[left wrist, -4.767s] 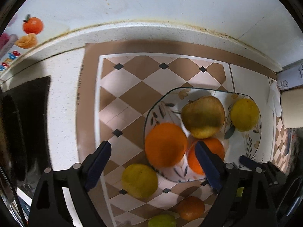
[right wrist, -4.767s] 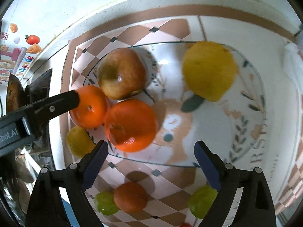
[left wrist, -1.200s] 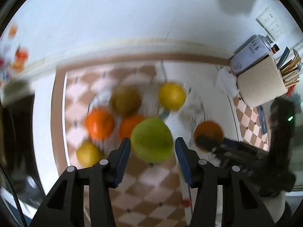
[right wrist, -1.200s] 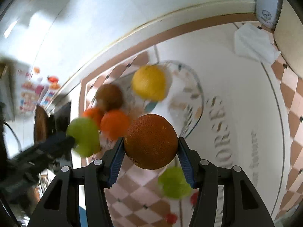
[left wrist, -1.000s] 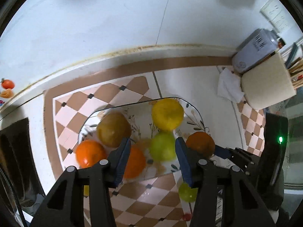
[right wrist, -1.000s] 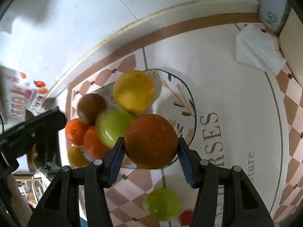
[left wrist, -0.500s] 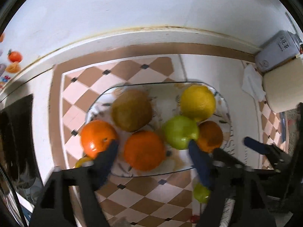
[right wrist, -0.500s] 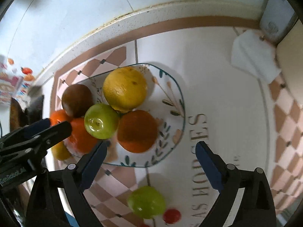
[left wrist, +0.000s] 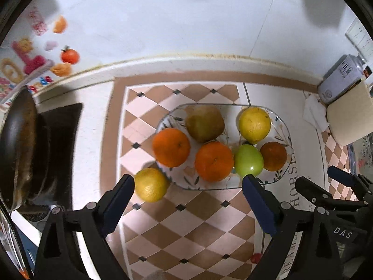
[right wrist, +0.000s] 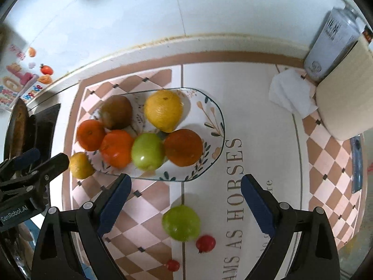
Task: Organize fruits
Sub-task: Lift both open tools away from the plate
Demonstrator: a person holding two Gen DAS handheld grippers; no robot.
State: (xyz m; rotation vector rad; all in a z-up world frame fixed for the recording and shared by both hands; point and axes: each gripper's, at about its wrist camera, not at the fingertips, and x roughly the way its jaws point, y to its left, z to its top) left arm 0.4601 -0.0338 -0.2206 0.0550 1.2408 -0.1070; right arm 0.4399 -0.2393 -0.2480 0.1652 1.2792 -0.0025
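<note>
A glass plate [left wrist: 283,126] on the checkered mat holds two oranges [left wrist: 170,147], a brownish apple [left wrist: 204,123], a lemon [left wrist: 254,125], a green apple [left wrist: 249,160] and a dark orange [left wrist: 273,156]. A yellow fruit [left wrist: 151,184] lies against the plate's left edge. My left gripper [left wrist: 187,183] hovers above the plate's near edge, its jaws opening with nothing between them. My right gripper [right wrist: 186,179] is open and empty above the mat. On the mat below it lie a second green apple [right wrist: 181,222] and two small red fruits [right wrist: 205,243].
A dark pan [left wrist: 16,149] sits on the stove at the left. At the right stand a grey tin [right wrist: 331,42] and a cream container [right wrist: 345,102], with a white tissue [right wrist: 291,93] in front. The white wall runs behind the counter.
The left gripper let go of the green apple and the right let go of the dark orange; both now lie on the plate. Both jaws have spread wide and the grippers have drawn back.
</note>
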